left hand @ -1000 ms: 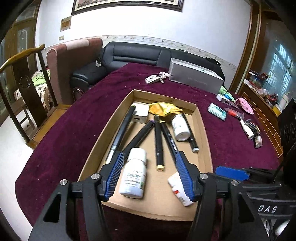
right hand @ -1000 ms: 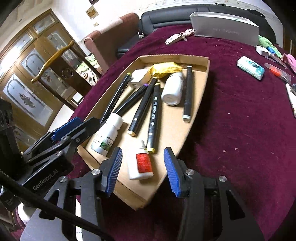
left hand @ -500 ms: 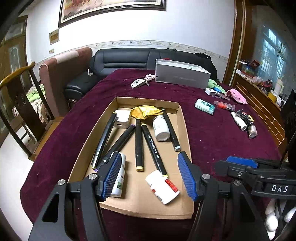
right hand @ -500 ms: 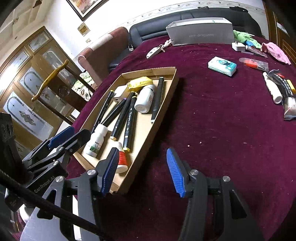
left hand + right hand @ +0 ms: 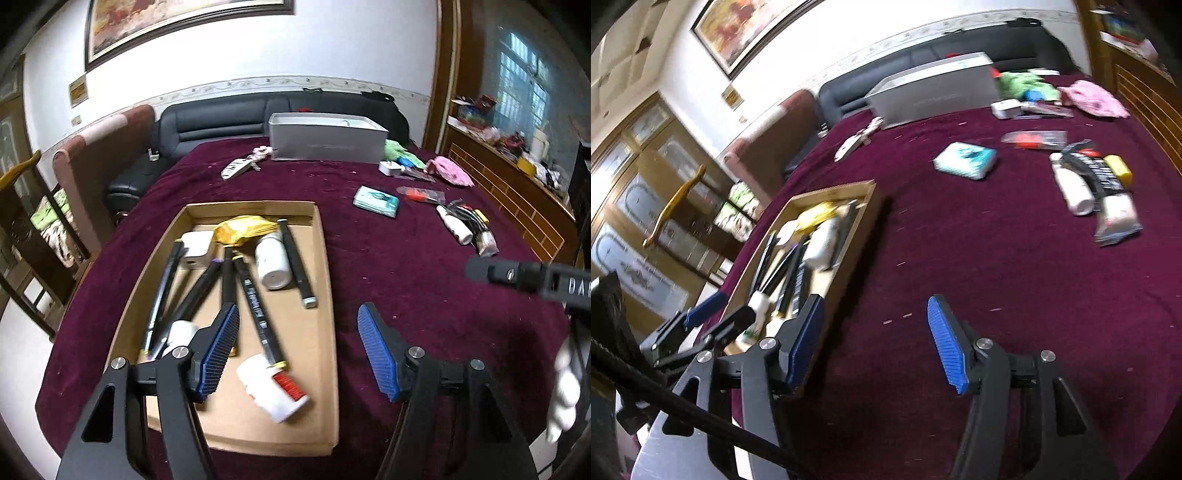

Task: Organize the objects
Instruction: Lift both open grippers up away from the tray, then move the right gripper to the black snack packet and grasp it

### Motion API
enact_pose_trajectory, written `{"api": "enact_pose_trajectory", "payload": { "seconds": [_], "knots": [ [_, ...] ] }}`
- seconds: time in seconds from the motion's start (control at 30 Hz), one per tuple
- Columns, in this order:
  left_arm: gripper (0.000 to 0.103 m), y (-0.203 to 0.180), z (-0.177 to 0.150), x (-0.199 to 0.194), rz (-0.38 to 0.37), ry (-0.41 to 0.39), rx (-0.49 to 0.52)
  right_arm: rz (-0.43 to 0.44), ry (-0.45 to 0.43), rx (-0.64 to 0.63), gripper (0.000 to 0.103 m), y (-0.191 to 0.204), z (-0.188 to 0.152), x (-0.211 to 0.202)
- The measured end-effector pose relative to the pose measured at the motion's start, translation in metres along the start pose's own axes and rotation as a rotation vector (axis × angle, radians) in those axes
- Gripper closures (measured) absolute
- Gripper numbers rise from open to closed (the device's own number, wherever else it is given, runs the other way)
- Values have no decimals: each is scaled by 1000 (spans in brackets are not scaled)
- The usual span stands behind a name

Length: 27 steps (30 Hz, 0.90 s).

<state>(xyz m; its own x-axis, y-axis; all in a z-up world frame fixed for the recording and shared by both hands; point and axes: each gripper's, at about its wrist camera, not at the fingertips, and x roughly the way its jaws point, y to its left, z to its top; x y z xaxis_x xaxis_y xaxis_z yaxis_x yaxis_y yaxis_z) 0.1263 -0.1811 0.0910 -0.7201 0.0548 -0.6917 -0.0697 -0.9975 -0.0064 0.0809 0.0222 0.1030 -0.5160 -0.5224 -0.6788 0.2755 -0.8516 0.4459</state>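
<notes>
Cardboard tray (image 5: 325,295) contents (sharp from left) blur from right.

From my left wrist view, the only lettering I can read is "DA", cut off by the frame edge, in pale letters on the black body of the other hand-held gripper (image 5: 546,278) at the right. The black marker pen (image 5: 255,306) lying in the brown cardboard tray (image 5: 328,332) carries white print along its barrel, but it is too blurred to read.
</notes>
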Motion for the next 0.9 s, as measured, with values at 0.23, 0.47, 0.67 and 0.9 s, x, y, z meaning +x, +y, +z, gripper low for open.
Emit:
{"api": "enact_pose_trajectory", "payload": {
  "seconds": [0.23, 0.47, 0.67, 0.9],
  "knots": [
    [42, -25, 5, 15, -50, 27, 35, -72, -45, 99, 46, -54, 13, -22],
    [42, -50, 6, 35, -141, 74, 47, -141, -103, 183, 44, -95, 36, -37],
    [42, -58, 3, 53, -196, 111, 51, -64, -134, 238, 36, -112, 69, -20],
    [42, -45, -2, 62, -228, 141, 21, -49, -50, 219, 36, -104, 118, 55]
  ]
}}
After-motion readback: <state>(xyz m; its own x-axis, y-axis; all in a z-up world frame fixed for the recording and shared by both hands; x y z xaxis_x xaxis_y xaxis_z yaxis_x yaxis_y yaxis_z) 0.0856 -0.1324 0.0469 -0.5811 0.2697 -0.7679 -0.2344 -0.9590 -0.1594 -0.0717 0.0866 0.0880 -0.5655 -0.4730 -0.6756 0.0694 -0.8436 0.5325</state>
